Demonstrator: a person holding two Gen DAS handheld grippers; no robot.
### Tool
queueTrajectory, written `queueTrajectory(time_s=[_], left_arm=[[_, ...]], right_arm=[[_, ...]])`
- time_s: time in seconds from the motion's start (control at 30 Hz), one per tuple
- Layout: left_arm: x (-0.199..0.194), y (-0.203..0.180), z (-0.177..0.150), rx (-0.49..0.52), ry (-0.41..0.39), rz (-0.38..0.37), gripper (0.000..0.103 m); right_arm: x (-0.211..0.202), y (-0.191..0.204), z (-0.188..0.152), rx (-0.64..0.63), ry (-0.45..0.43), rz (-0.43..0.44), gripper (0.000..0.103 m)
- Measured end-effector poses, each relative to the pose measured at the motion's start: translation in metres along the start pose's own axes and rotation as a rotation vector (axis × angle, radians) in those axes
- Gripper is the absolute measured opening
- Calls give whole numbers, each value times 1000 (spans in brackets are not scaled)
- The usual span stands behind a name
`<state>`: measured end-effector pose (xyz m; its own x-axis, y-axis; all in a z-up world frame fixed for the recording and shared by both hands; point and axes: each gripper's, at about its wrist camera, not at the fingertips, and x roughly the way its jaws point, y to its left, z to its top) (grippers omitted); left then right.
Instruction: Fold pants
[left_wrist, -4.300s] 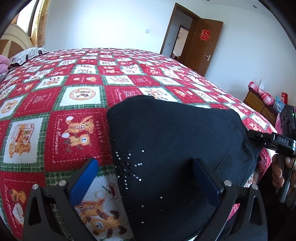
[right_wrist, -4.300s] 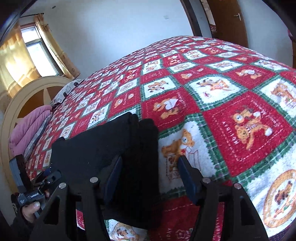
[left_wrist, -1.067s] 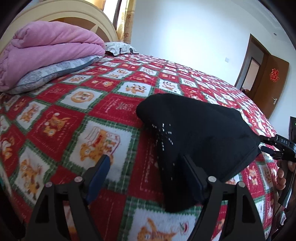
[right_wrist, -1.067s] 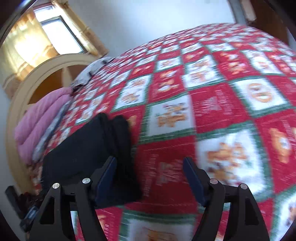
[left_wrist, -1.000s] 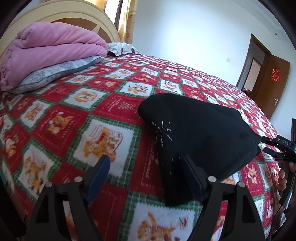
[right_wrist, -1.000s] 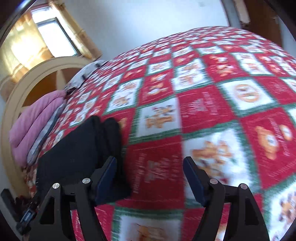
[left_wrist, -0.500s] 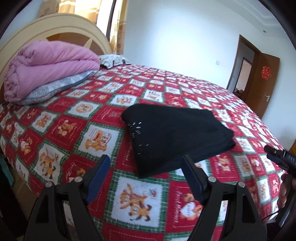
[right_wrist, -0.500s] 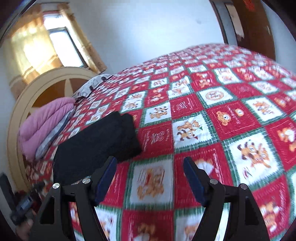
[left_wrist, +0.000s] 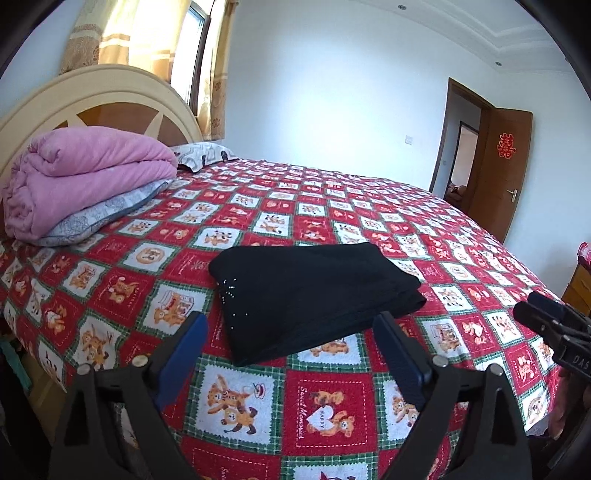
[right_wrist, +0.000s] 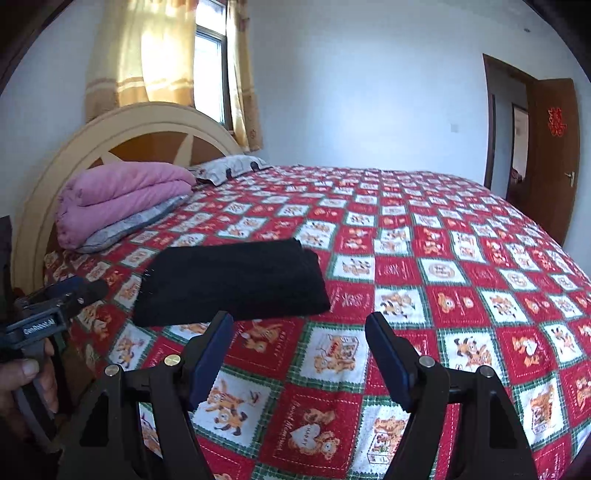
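Blue-padded jaws of the left gripper (left_wrist: 291, 332) and right gripper (right_wrist: 299, 330) stand wide apart, holding nothing, short of the folded black pants (left_wrist: 314, 295) on a red quilt (right_wrist: 461, 280) reading "HAPPY".

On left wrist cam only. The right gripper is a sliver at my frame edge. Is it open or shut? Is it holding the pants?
Observer: Open. The right gripper has its fingers apart with nothing between them. The pants lie folded on the quilt, beyond the fingertips.
Operator: And my left one, is it touching cloth?
Observer: No. In the right wrist view the left gripper hangs beside the pants' left end, apart from them, with a hand on its grip.
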<state>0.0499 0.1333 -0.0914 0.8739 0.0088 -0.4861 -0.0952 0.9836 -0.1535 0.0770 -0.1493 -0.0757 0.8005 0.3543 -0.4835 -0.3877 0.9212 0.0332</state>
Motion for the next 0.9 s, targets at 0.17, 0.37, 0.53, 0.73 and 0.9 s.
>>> queueTrajectory(time_s=[0.17,0.37,0.53,0.73,0.9], left_arm=[[2,0,-2,-20,-3,0,99],[1,-5,-5,-12,4,-2,99],[1,-6,-5,-10,5,-2,99],[-1,-9,-4,0,-4,-3,99],[-3,-9,-4,1,-7,3,99]], right_arm=[[-5,4,2,-14,-19,13,75],[-11,7,7,-24,-34,10,75],[-15,4,9,-18,-43,6,75],[-19,6,10,-38,-57,-17,75],[-19,5,9,-35,-51,-14,75]])
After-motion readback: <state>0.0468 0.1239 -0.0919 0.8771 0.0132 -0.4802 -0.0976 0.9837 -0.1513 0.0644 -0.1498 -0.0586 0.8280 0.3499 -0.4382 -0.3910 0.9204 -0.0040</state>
